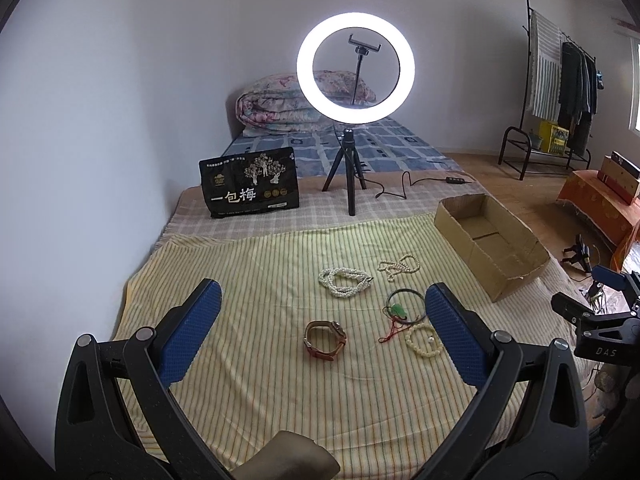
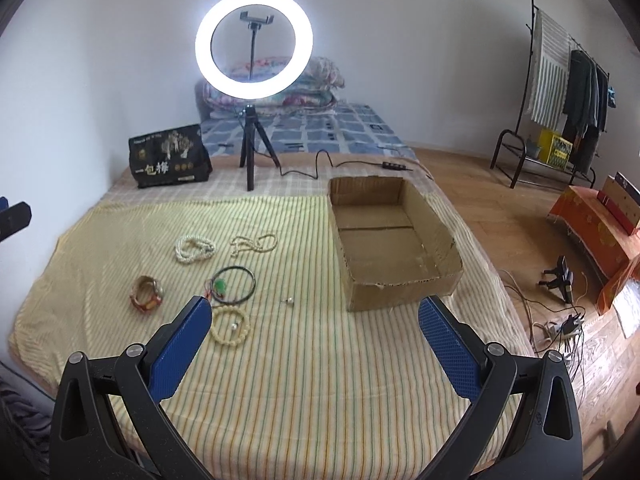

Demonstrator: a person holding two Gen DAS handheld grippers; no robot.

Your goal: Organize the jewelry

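The left hand-held gripper [image 1: 322, 320] hangs over the striped sheet [image 1: 240, 280] on the bed with its blue fingers [image 1: 192, 332] spread wide, holding nothing. The right hand-held gripper [image 2: 316, 336] is spread wide too, with nothing in it. Nearest lie a cream bead bracelet [image 2: 230, 326] and a brown watch [image 1: 324, 340]. A bit farther sit a dark bangle [image 2: 236, 284], a tiny earring [image 2: 288, 301] and two pearl strings [image 1: 344, 280]. The cardboard box [image 2: 400, 284] stands to the right. Behind shines a ring light [image 2: 254, 46].
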